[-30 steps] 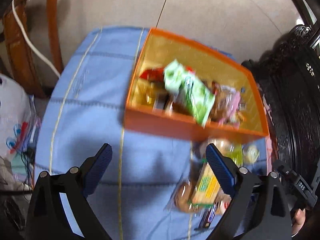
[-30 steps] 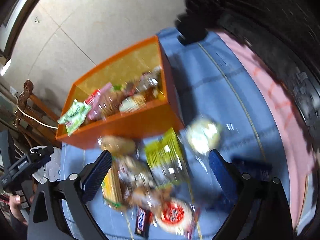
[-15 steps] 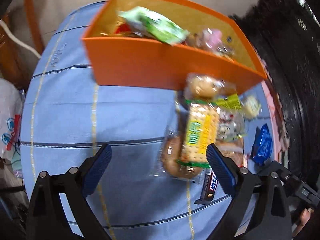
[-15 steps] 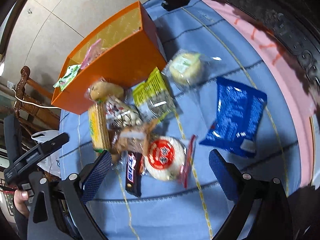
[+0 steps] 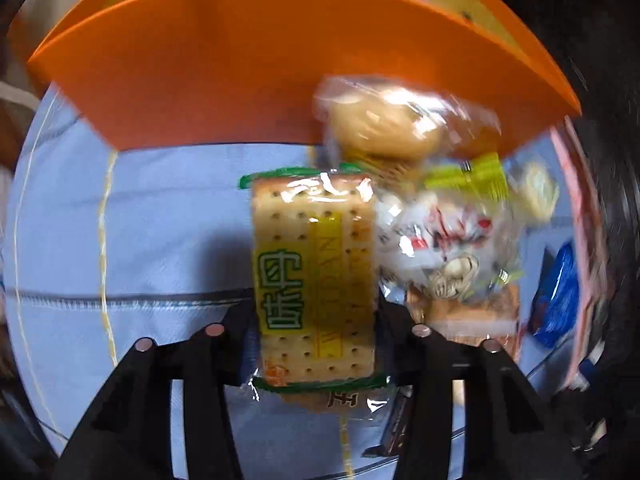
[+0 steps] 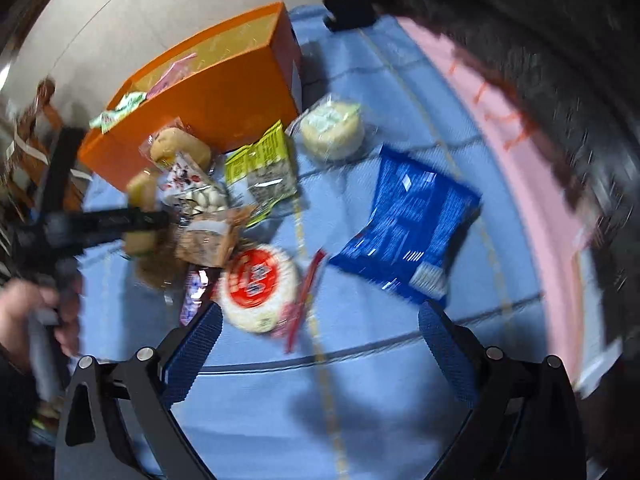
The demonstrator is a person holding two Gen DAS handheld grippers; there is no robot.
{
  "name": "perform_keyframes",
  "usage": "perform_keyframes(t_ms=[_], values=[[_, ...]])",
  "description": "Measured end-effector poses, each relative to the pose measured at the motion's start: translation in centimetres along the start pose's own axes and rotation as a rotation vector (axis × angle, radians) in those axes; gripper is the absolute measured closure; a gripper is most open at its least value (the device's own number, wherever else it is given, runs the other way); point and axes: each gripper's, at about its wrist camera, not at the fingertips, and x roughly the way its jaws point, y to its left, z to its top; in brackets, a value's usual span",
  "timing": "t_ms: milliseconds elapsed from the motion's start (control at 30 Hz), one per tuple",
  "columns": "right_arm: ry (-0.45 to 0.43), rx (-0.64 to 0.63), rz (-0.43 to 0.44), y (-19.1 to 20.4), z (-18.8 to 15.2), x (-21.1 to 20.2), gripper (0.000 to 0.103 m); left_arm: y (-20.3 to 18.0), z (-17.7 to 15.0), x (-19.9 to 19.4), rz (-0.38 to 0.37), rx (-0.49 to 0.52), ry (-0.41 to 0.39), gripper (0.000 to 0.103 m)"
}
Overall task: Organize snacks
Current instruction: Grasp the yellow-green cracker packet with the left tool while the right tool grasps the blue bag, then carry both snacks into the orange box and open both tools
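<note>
An orange box [image 5: 224,64] with snacks inside stands on the blue cloth; it also shows in the right wrist view [image 6: 216,92]. A pile of wrapped snacks lies in front of it. My left gripper [image 5: 316,320] has its jaws against both sides of a cracker pack [image 5: 316,276] with a green and yellow label. Next to it lie a bun [image 5: 384,128] and a clear bag of sweets [image 5: 444,248]. My right gripper [image 6: 320,344] is open and empty above the cloth, near a round red-labelled cake [image 6: 256,284] and a blue packet [image 6: 408,228].
A round pale cake [image 6: 332,128], a yellow-green packet [image 6: 260,168] and a chocolate bar [image 6: 192,296] lie on the cloth [image 6: 360,420]. Dark carved furniture [image 6: 560,40] borders the right side. A wooden chair [image 6: 28,152] stands at the left.
My left gripper has dropped towards the pile and its jaws have narrowed onto the cracker pack. My right gripper has moved a little closer to the snacks and stays open.
</note>
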Motion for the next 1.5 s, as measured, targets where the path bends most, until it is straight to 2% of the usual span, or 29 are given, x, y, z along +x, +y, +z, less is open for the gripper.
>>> perform_keyframes(t_ms=[100,200,233,300,367,467,533,567,600,633,667,733,900,1033,1233,1400,1500], values=[[0.001,-0.020,-0.123,-1.3,1.0,0.4,0.004,1.3,-0.6,-0.5,-0.028,-0.027,0.027,0.057],[0.007,0.132,-0.105,-4.3,2.1,1.0,0.004,2.7,-1.7,-1.2,-0.055,-0.065,0.039,0.057],[0.004,0.244,-0.085,-5.9,2.5,1.5,0.004,3.0,-2.0,-1.5,-0.055,-0.065,0.037,0.057],[0.006,0.373,-0.077,-7.7,2.9,2.3,0.004,3.8,-2.6,-2.1,-0.036,-0.065,0.030,0.057],[0.032,0.440,-0.091,-8.5,3.7,4.1,0.004,4.4,-3.0,-2.5,-0.032,-0.080,0.029,0.057],[0.103,0.393,-0.132,-7.7,5.2,7.3,0.004,5.2,-3.1,-3.2,-0.032,-0.096,0.023,0.057],[0.186,0.296,-0.198,-6.3,5.6,9.8,0.003,5.4,-3.4,-3.6,-0.025,-0.095,0.018,0.057],[0.194,0.223,-0.248,-5.4,5.7,10.4,0.004,5.6,-3.4,-3.6,-0.023,-0.099,0.022,0.057],[0.153,0.203,-0.250,-5.1,5.9,10.0,0.019,5.7,-3.4,-3.7,-0.028,-0.105,0.026,0.057],[0.137,0.201,-0.222,-5.0,5.9,9.7,0.036,5.7,-3.3,-3.6,-0.032,-0.105,0.027,0.057],[0.130,0.208,-0.217,-5.2,6.0,9.2,0.045,5.8,-3.3,-3.7,-0.034,-0.103,0.025,0.057],[0.139,0.230,-0.148,-6.0,6.0,8.5,0.051,6.1,-3.2,-3.9,-0.030,-0.090,0.016,0.057],[0.061,0.252,-0.086,-7.4,5.8,4.3,0.052,6.5,-3.0,-5.1,-0.018,-0.047,-0.013,0.057],[0.017,0.220,-0.002,-6.3,5.8,1.6,0.051,5.9,-2.7,-6.1,-0.030,-0.031,-0.028,0.057],[-0.033,0.121,0.159,-0.1,6.6,-1.1,0.051,5.1,-2.1,-9.8,-0.059,0.020,-0.091,0.057],[-0.085,0.055,0.278,4.5,9.4,-2.6,0.051,4.6,0.4,-13.6,-0.107,0.042,-0.169,0.057],[-0.111,0.036,0.308,6.0,11.4,-3.1,0.051,4.4,2.6,-14.8,-0.101,0.044,-0.210,0.057]])
